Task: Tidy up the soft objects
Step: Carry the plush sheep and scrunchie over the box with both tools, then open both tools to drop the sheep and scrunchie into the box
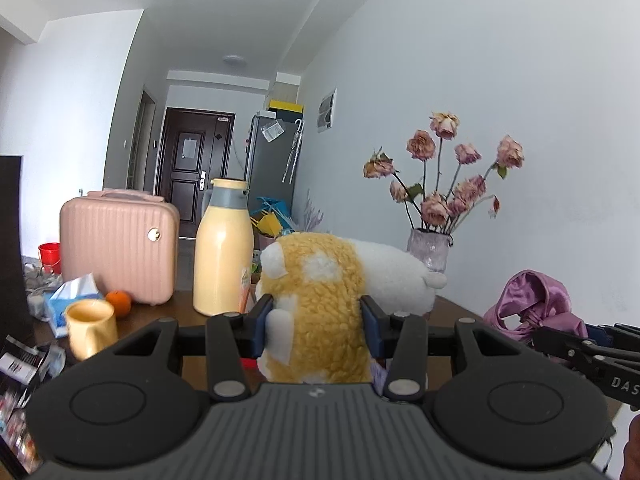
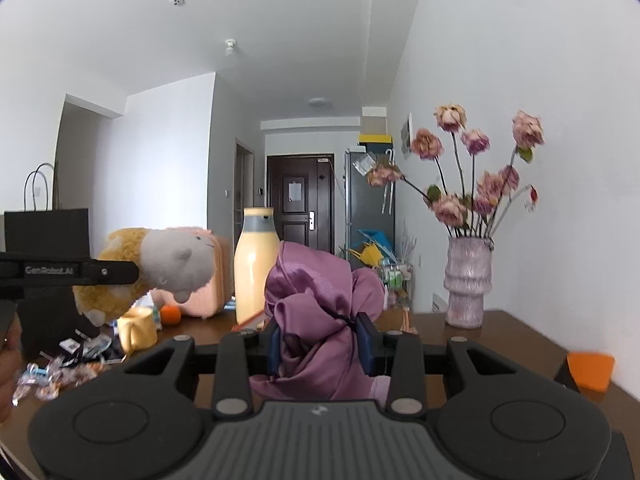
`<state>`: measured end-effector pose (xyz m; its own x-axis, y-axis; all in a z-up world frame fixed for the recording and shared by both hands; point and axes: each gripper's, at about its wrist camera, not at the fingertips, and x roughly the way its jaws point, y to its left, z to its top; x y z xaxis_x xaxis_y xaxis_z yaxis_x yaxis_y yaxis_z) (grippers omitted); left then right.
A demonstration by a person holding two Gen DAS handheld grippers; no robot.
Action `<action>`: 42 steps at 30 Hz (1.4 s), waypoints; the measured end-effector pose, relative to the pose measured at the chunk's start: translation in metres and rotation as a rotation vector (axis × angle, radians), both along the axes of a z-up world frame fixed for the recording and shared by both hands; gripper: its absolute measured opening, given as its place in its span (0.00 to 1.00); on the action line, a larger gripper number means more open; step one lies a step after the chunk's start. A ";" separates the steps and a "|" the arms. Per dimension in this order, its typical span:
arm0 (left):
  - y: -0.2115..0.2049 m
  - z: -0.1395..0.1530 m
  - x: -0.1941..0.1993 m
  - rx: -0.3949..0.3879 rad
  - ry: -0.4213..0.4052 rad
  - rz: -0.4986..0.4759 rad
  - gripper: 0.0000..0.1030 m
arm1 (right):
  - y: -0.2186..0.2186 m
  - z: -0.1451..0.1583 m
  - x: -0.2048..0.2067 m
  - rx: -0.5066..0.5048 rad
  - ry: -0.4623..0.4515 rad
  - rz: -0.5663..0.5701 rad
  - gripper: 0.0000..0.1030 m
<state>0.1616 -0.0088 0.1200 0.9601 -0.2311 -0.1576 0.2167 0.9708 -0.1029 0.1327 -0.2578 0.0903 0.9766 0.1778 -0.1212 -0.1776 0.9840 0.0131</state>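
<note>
From the left wrist camera, the left hand-held gripper (image 1: 316, 320) is clenched on a fuzzy yellow-and-white plush toy (image 1: 320, 304), its blue-padded fingers (image 1: 262, 320) pressing into the yellow fleece on both sides. The toy is held up above the dark brown wooden tabletop (image 1: 452, 312), its white end pointing away toward the wall. Behind it on the left stands a tall pale-yellow bottle with a grey collar (image 1: 223, 248), beside a ribbed pink hard-shell case (image 1: 120, 246). In front of the case lie a small orange fruit (image 1: 119, 303), a pale-yellow mug (image 1: 91, 334) and a blue tissue pack (image 1: 70, 300). At the wall a mauve ribbed vase of dried pink roses (image 1: 428, 250) stands on the tabletop. At the right edge a bundle of shiny purple satin cloth (image 1: 536, 304) shows, with the right hand-held gripper (image 1: 576, 344) at it.

From the right wrist camera, the right hand-held gripper (image 2: 320, 344) is grasping the purple satin cloth (image 2: 320, 312), the fabric bunched between its blue pads and spilling over below. The plush toy (image 2: 160, 268) hangs at the left, held by the left hand-held gripper (image 2: 132, 270), whose fingertips are mostly hidden by the toy here. The yellow bottle (image 2: 256, 264) and the vase of roses (image 2: 468, 284) stand behind. Crumpled wrappers (image 2: 60, 376), somewhat blurred, lie at the tabletop's left end, and an orange block (image 2: 591, 370) sits at the right.
</note>
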 end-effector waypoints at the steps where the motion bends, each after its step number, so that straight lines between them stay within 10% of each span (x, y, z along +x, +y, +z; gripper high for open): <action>1: -0.001 0.006 0.011 -0.002 0.002 0.000 0.45 | -0.002 0.007 0.008 0.005 -0.002 0.007 0.34; 11: -0.018 0.073 0.135 0.043 0.027 -0.062 0.45 | -0.027 0.081 0.126 0.019 0.043 0.123 0.35; 19: -0.037 0.089 0.282 0.053 0.273 -0.102 0.45 | -0.037 0.101 0.274 -0.015 0.290 0.173 0.35; 32: -0.087 -0.042 0.489 0.076 0.600 0.130 0.45 | -0.030 -0.051 0.494 0.318 0.713 0.131 0.35; 42: -0.119 -0.100 0.530 0.151 0.686 0.087 0.50 | -0.017 -0.098 0.507 0.086 0.681 -0.084 0.46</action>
